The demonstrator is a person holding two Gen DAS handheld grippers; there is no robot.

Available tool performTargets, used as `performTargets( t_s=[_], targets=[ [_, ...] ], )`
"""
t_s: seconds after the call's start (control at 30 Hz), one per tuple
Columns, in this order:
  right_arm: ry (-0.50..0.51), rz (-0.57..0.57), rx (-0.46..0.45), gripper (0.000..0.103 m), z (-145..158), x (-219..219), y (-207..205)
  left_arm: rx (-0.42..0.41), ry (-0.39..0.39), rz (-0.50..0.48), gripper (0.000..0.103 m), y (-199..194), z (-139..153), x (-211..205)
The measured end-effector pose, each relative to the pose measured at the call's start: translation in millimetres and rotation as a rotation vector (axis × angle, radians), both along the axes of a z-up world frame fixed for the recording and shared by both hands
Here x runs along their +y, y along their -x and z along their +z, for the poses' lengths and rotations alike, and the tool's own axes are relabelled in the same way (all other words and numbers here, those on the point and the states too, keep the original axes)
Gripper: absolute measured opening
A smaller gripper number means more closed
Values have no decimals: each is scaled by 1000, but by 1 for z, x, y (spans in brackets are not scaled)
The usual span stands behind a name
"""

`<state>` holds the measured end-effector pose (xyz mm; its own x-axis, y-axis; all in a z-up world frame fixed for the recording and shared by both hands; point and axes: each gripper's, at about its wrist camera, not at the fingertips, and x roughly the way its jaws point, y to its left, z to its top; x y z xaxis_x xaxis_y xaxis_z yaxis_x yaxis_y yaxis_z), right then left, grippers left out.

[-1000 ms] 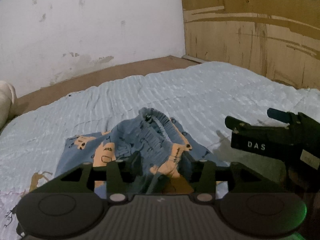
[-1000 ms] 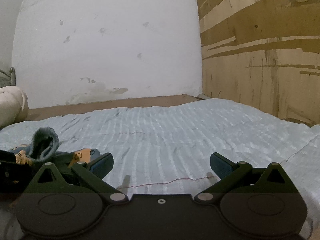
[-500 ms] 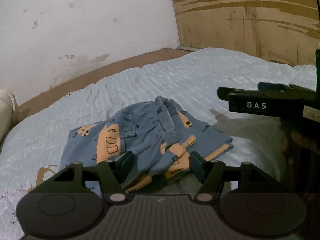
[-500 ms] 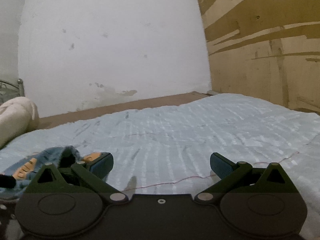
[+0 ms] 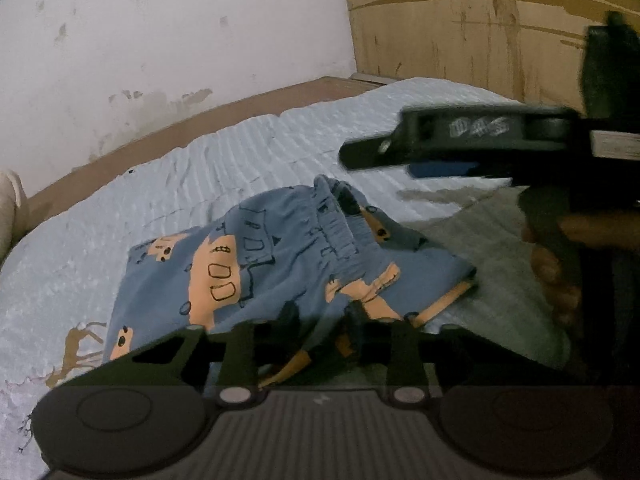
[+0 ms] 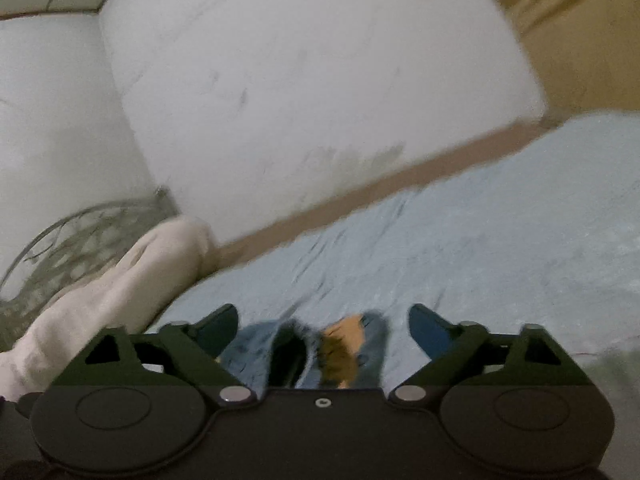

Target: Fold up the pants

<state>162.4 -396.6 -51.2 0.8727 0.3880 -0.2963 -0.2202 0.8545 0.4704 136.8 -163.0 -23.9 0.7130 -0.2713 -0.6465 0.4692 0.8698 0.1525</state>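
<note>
Blue pants (image 5: 280, 256) with an orange vehicle print lie bunched on the light blue bedspread (image 5: 200, 168), waistband on top. My left gripper (image 5: 322, 314) is at the near hem with its fingers close together and cloth between them. My right gripper (image 5: 384, 152) hovers above the pants on the right, seen side-on. In the blurred right wrist view my right gripper (image 6: 322, 324) is open and tilted, with the pants (image 6: 344, 352) below and between its fingers.
A white pillow (image 6: 120, 272) and a metal headboard (image 6: 60, 240) are at the left. A white wall (image 5: 180, 40) and a plywood panel (image 5: 460, 32) stand behind the bed. The bedspread stretches to the right.
My left gripper's fingers have closed in on the near hem. My right gripper has risen, swung left over the pants and tilted.
</note>
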Motion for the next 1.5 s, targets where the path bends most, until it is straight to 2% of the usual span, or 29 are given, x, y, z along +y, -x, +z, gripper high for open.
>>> performTargets(
  t_s=[0.07, 0.23, 0.27, 0.37, 0.47, 0.6, 0.7, 0.87, 0.93, 1.0, 1.07, 1.13, 1.2, 1.23, 1.27, 1.37, 1.4, 1.5],
  targets=[
    [30, 49, 43, 73, 2, 5, -14, 12, 16, 10, 16, -2, 1, 1],
    [80, 143, 112, 62, 4, 21, -34, 15, 29, 9, 10, 0, 5, 2],
    [84, 150, 124, 57, 2, 24, -35, 16, 36, 9, 9, 0, 7, 3],
    [69, 161, 136, 33, 1, 29, -33, 7, 52, 7, 6, 3, 13, 5],
    [69, 165, 120, 14, 5, 31, -28, 1, 65, -6, 5, 5, 20, 4],
    [81, 143, 91, 10, 13, 27, -17, -15, 83, -38, 5, 11, 28, 0],
    [80, 104, 74, 10, 21, 20, -6, -7, 72, -66, 5, 15, 23, -9],
    [105, 68, 121, 11, 11, 15, -2, 17, 49, -65, 9, 12, 10, -15],
    [110, 55, 146, 15, 3, 14, -3, 16, 66, -59, 14, 13, 12, -12],
    [105, 34, 147, 23, -1, 13, -1, 11, 78, -53, 28, 15, 16, -9],
    [104, 13, 147, 30, -1, 13, 2, -5, 94, -35, 51, 19, 22, -4],
    [126, -13, 142, 38, 2, 15, 7, -23, 114, -18, 60, 21, 30, 1],
    [150, -49, 134, 60, 8, 17, 12, -39, 142, 2, 72, 24, 40, 9],
    [155, -65, 128, 66, 11, 16, 15, -52, 155, 18, 78, 25, 45, 14],
    [156, -78, 120, 75, 14, 15, 17, -70, 167, 40, 85, 27, 52, 21],
    [176, -124, 85, 93, 26, 15, 28, -109, 178, 121, 99, 28, 70, 41],
    [185, -137, 75, 99, 30, 17, 31, -116, 175, 147, 100, 28, 75, 47],
    [206, -194, 47, 102, 39, 21, 39, -134, 169, 220, 102, 24, 87, 68]
  ],
)
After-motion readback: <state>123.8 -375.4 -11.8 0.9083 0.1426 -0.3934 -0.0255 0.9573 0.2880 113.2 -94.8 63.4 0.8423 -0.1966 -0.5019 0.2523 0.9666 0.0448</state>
